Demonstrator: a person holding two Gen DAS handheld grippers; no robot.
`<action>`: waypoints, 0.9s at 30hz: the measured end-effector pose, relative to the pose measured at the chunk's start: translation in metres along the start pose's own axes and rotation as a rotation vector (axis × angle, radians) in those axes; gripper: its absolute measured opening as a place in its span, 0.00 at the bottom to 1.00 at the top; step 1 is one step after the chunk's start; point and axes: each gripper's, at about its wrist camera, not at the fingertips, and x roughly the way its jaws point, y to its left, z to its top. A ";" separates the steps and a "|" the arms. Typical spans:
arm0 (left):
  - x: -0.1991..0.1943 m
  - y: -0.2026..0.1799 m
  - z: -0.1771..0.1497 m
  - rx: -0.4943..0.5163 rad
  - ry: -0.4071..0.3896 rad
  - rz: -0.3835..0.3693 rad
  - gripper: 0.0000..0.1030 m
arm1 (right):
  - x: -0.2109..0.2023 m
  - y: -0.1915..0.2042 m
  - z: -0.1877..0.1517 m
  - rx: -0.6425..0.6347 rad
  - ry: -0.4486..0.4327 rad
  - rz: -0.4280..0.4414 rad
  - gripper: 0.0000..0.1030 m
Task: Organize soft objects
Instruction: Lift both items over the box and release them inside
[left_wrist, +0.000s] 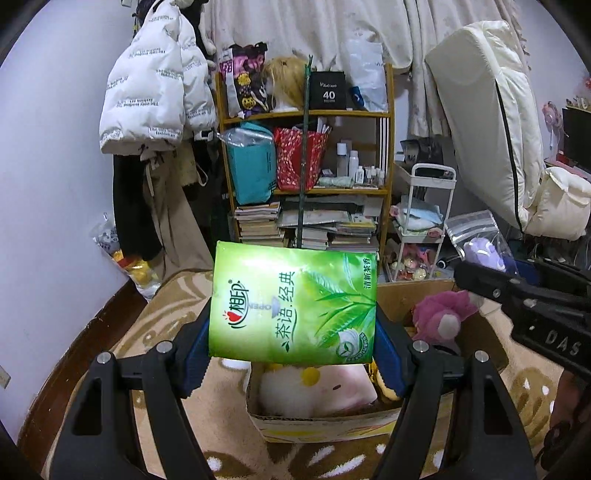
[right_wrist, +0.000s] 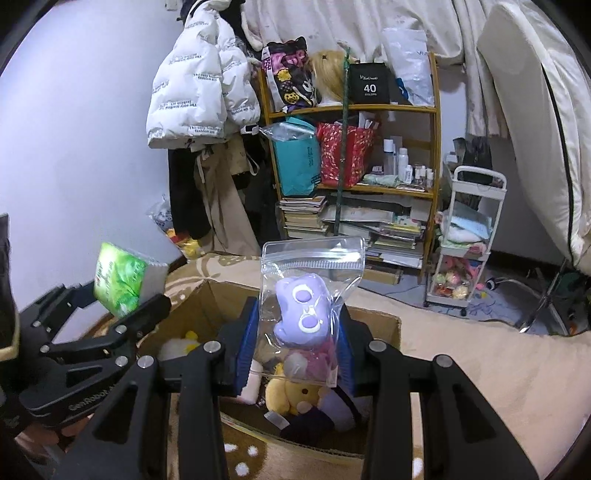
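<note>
In the left wrist view, the left gripper (left_wrist: 293, 354) is closed on a green tissue pack (left_wrist: 293, 304), with the blue pads (left_wrist: 195, 352) pressing its two sides. The pack is held upright in the air, above the near part of a cardboard box (left_wrist: 424, 295) that stands on a beige patterned carpet (left_wrist: 166, 314). Inside the box I see a white plush with yellow spots (left_wrist: 314, 391) under the pack and a pink plush (left_wrist: 443, 314) more to the right. At the right edge the right gripper (left_wrist: 517, 291) comes in, and part of a clear bag with a purple toy (left_wrist: 484, 253) shows beside it.

In the right wrist view, the right gripper (right_wrist: 297, 350) is closed on a clear zip bag (right_wrist: 312, 295) with a purple plush toy (right_wrist: 303, 314) inside. The bag hangs above the middle of the same box (right_wrist: 376, 325). Under it there are already a yellow plush (right_wrist: 291, 397), a white plush (right_wrist: 177, 345) and some dark purple soft thing (right_wrist: 332, 410). The left gripper (right_wrist: 122, 321) with the tissue pack (right_wrist: 118, 280) is seen at the left, over the box edge.

My judgement: the task is well advanced, because several soft things lie in the box already. Two things are not yet placed, one in each gripper, and both wait over the box. What remains is to lower them and release. I cannot tell whether more loose soft objects wait outside these views.
</note>
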 end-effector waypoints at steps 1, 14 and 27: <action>0.002 0.000 0.001 -0.002 0.005 -0.001 0.72 | 0.000 -0.001 0.000 0.006 -0.003 0.009 0.40; 0.021 0.003 -0.008 -0.030 0.095 -0.038 0.73 | 0.013 0.006 -0.005 -0.001 0.022 0.081 0.42; 0.012 0.010 -0.012 -0.035 0.097 0.009 0.93 | 0.001 0.004 -0.007 0.011 0.025 0.049 0.55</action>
